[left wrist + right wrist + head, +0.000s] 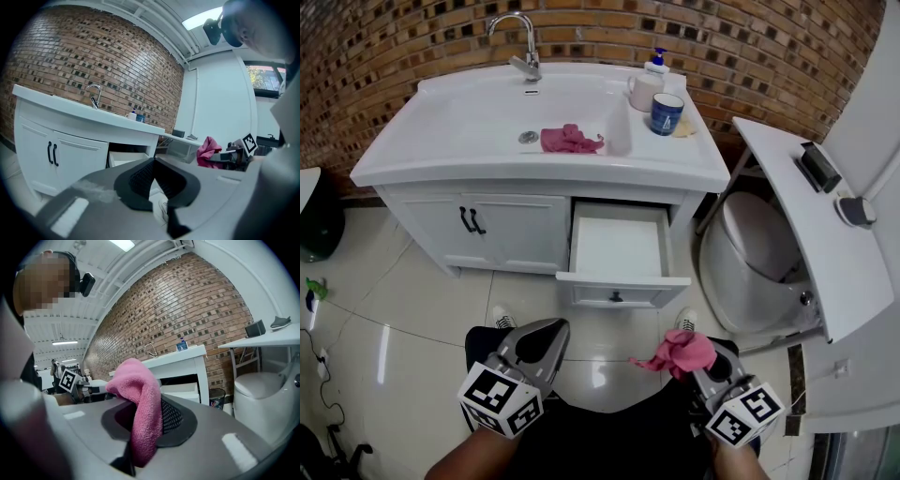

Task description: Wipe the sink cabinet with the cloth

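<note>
Pinched between the closed jaws of the grey right gripper [140, 439]: a pink fluffy microfibre cloth [142, 397], bunched upward. Behind, against a brown brick wall [187, 301], a white sink cabinet [190, 363] with open drawer [180, 390]; at right, a white toilet [260, 390].

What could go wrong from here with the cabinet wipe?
1. The drawer stands open, jutting out of the sink cabinet. A sweep across the front could catch on it.
2. The pink cloth bunches loosely out of the right gripper. Only a fold sits between the fingers, so it might slip under pressure.
3. The blue mug and white cup stand on the cabinet's top at the right. Wiping there could knock them over.
</note>
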`<state>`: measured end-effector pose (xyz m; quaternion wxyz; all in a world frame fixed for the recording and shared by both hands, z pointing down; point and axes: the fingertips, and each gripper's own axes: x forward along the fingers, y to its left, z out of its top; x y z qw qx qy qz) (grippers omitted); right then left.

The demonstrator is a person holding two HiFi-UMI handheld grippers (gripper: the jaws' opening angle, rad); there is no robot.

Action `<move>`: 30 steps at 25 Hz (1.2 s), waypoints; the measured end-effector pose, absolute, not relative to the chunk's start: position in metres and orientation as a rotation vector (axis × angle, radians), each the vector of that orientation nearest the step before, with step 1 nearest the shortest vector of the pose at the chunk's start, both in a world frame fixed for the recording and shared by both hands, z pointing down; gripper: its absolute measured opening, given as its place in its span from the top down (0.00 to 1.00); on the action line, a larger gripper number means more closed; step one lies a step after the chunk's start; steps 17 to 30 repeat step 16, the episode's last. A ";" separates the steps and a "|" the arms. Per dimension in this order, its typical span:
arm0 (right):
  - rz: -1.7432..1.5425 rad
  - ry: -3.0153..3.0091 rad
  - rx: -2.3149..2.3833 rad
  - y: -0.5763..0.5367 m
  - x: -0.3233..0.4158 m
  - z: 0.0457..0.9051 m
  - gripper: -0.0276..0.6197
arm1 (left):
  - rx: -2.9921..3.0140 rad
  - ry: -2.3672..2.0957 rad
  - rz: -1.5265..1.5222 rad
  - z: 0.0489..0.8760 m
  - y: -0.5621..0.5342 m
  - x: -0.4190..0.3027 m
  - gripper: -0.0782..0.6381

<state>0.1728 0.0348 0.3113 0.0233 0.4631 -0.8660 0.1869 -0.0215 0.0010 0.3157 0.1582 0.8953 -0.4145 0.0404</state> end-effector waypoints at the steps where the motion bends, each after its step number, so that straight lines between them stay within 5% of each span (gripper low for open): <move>1: 0.580 -2.679 1.433 0.035 0.173 0.312 0.83 | 2.560 -1.184 0.117 0.316 0.001 -0.021 0.88; 30: 0.532 -2.667 1.432 0.037 0.175 0.311 0.84 | 2.558 -1.178 0.119 0.318 -0.001 -0.019 0.88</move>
